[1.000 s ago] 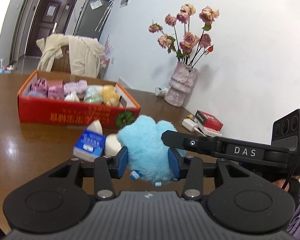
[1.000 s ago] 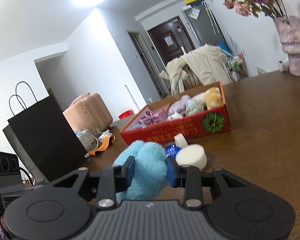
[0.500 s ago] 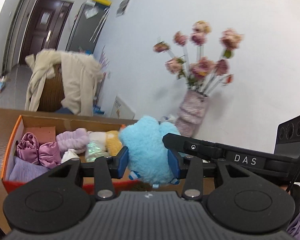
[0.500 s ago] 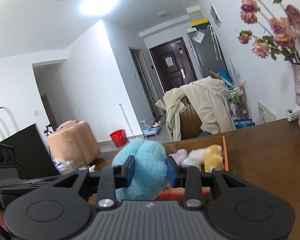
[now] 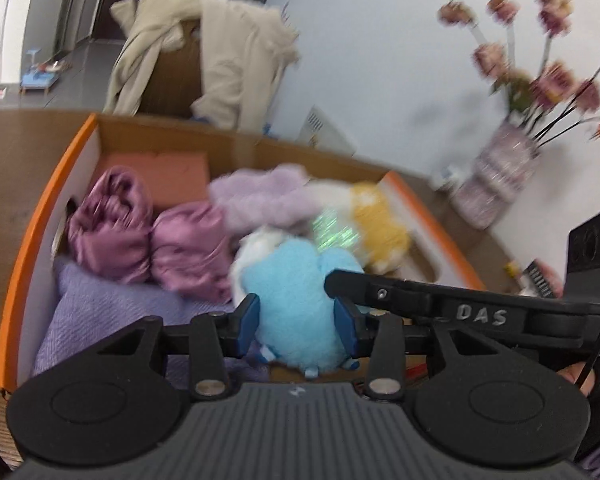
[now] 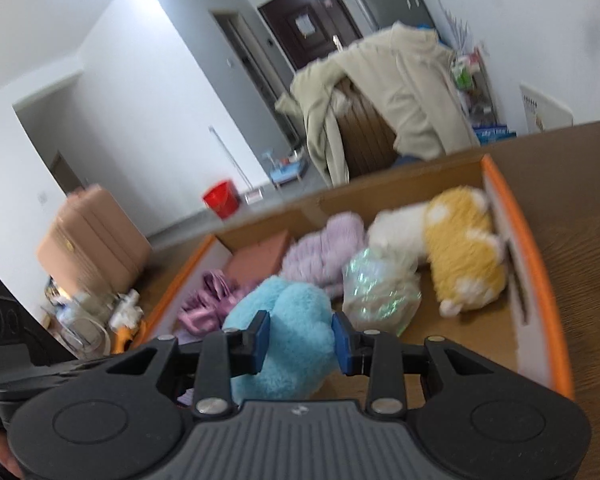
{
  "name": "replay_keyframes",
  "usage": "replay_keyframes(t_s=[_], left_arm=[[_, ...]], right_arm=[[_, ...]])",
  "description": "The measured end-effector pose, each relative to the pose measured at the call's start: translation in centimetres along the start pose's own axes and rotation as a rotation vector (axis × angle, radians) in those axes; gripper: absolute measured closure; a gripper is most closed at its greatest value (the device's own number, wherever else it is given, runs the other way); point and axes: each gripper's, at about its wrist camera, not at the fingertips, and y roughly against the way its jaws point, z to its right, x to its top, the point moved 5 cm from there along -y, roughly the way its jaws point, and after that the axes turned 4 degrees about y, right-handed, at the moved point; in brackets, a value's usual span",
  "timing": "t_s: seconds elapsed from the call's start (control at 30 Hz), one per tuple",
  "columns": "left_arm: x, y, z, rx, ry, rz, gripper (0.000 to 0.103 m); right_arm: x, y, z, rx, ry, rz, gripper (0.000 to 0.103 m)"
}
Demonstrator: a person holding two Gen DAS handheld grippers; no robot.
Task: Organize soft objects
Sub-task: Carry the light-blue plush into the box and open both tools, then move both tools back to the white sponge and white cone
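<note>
A fluffy light-blue plush toy (image 5: 296, 300) hangs over the orange cardboard box (image 5: 24, 248). My left gripper (image 5: 296, 322) is shut on it from one side, and my right gripper (image 6: 300, 334) is shut on the same blue plush (image 6: 288, 320) from the other. The right gripper's black body crosses the left wrist view at the right. Inside the box (image 6: 540, 280) lie purple satin pieces (image 5: 148, 236), a lilac fluffy item (image 6: 324, 256), a shiny iridescent pouch (image 6: 380, 284), a white and yellow plush (image 6: 464, 260) and a lavender cloth (image 5: 112, 308).
The box stands on a brown wooden table (image 6: 580, 184). A vase of dried pink flowers (image 5: 500, 184) stands at the wall to the right. Behind the table is a chair draped with a beige jacket (image 6: 400, 96). A pink suitcase (image 6: 88, 248) and a red bucket (image 6: 220, 200) are on the floor.
Both grippers have carried the blue plush from above the table, near a white sponge and a blue pack, forward and down over the box. The box's contents now fill both views.
</note>
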Motion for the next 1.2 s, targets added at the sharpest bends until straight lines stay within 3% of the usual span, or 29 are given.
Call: replay_keyframes(t_s=[0.07,0.17,0.27,0.43,0.53,0.83,0.93,1.07,1.2], left_arm=[[-0.4,-0.5,-0.5,0.041,-0.015,-0.018,0.061],[-0.5,0.4,-0.2,0.042,-0.049,0.021,0.060],[0.0,1.6,0.3,0.037,-0.063,0.060,0.060],[0.6,2.8,0.2,0.092,-0.067,0.081,0.060],[0.8,4.5,0.7,0.105,-0.081,0.105,0.060],[0.3,12.2,5.0,0.132,-0.157,0.215,0.054],[-0.8,15.2,6.4,0.184,-0.190,0.270,0.051],[-3.4,18.6,7.8,0.248,-0.219,0.343,0.034],[-6.4,21.5,9.2,0.270,-0.252,0.397,0.023]], right_arm=[[-0.9,-1.6,0.1,-0.070,0.021,-0.053,0.070],[-1.4,-2.2,-0.1,-0.120,0.061,-0.060,0.072],[-1.1,-2.4,-0.2,-0.098,0.052,-0.086,0.074],[-1.0,-2.1,0.3,-0.047,0.014,-0.089,0.071],[-0.3,-1.1,0.5,-0.083,0.029,-0.067,0.060],[1.9,7.9,-3.3,-0.168,0.175,0.078,0.052],[1.9,11.9,-4.3,-0.183,0.201,0.128,0.048],[0.3,17.1,-4.9,-0.190,0.206,0.181,0.044],[-2.0,21.3,-6.1,-0.251,0.281,0.254,0.030]])
